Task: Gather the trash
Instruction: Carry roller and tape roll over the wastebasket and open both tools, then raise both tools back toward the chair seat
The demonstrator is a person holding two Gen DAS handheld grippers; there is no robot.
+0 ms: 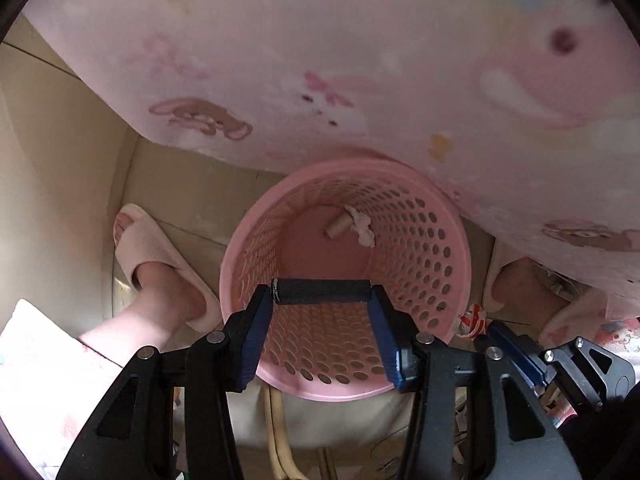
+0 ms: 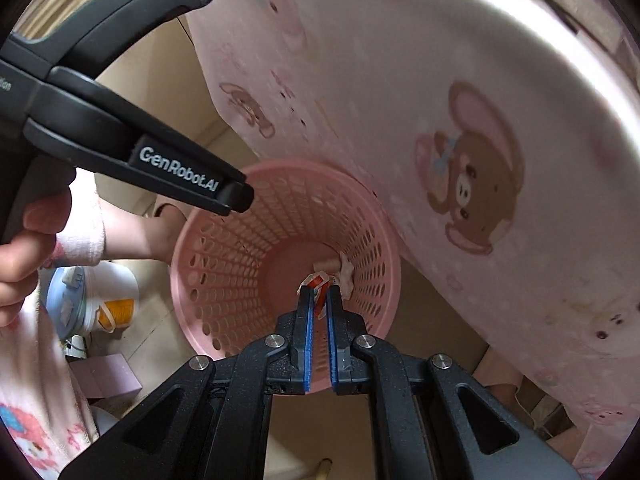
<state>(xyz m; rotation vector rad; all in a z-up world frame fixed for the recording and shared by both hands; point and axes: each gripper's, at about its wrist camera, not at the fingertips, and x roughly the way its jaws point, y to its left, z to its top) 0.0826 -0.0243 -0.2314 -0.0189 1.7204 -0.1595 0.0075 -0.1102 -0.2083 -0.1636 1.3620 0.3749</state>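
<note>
A pink perforated basket (image 1: 448,236) stands on the floor, and I look almost straight down into it. A small cardboard tube (image 1: 336,227) and a crumpled white tissue (image 1: 363,229) lie on its bottom. My left gripper (image 1: 320,293) is above the near rim, shut on a black cylinder (image 1: 320,291) that lies crosswise between its blue pads. My right gripper (image 2: 319,294) hangs over the same basket (image 2: 192,256), shut on a red and white wrapper (image 2: 318,282). In the left wrist view that wrapper (image 1: 474,320) shows at the basket's right rim.
A pink cloth with bear prints (image 1: 360,60) hangs over the far side of the basket. A person's feet in pink slippers (image 1: 148,256) stand on either side. A white tub with a yellow label (image 2: 104,300) and a box (image 2: 108,376) sit on the floor at the left.
</note>
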